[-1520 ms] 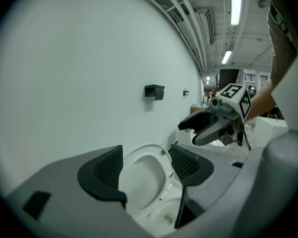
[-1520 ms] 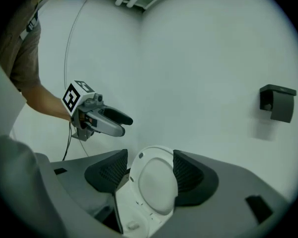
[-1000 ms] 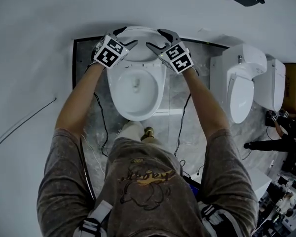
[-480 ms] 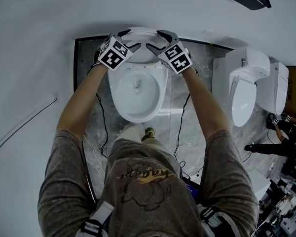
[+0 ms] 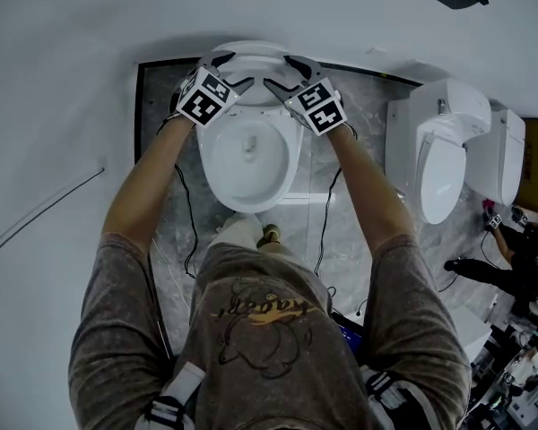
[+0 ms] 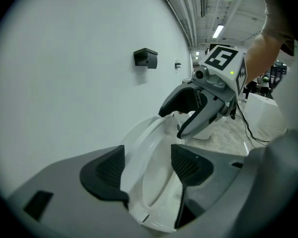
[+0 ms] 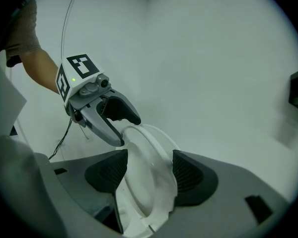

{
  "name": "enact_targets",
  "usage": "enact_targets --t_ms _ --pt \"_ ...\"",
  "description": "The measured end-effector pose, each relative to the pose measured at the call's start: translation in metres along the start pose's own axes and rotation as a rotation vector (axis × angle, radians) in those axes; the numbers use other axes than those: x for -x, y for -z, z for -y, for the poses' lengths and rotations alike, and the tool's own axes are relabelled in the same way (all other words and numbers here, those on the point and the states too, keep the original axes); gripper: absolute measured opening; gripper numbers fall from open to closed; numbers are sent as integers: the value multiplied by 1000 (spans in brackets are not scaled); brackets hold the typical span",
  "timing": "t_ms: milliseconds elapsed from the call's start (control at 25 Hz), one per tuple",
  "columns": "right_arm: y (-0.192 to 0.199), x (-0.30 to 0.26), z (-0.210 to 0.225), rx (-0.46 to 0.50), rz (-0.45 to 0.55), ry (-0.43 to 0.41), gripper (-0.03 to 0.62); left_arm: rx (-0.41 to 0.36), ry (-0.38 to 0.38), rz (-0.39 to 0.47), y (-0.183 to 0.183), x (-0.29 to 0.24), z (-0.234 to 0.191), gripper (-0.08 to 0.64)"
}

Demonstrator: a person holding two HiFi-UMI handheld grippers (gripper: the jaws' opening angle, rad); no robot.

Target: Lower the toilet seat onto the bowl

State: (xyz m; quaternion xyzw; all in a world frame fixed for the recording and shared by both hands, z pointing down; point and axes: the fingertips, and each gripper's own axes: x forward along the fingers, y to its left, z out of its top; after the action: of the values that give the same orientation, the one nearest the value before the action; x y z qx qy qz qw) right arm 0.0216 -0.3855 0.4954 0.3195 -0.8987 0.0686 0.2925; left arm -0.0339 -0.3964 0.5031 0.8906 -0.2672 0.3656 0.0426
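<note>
Against wall [image 5: 63,52], left gripper [image 5: 238,67], right gripper [image 5: 276,71] clasp toilet seat [image 5: 255,55].

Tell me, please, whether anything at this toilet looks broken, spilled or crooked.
Nothing stands out. The toilet seat is raised and looks whole, the left gripper and the right gripper each clasp its edge, and the bowl below looks clean.

- Wall [image 5: 251,7] stands just behind the raised toilet seat [image 5: 255,56].
- Toilet seat fills the jaw gap of the left hand-held gripper [image 5: 238,68] and the right hand-held gripper [image 5: 276,72].
- Space above the bowl [image 5: 251,202] is open; second toilet [image 5: 439,150] stands well apart.
</note>
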Motion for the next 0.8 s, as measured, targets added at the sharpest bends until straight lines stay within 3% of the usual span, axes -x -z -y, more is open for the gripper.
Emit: enact_targets --t_ms 400,800 --pt "19 31 -52 36 -15 -19 279 30 -15 -11 16 35 51 295" --pt "64 68 -141 50 -53 -88 241 107 -9 -62 68 66 126 216"
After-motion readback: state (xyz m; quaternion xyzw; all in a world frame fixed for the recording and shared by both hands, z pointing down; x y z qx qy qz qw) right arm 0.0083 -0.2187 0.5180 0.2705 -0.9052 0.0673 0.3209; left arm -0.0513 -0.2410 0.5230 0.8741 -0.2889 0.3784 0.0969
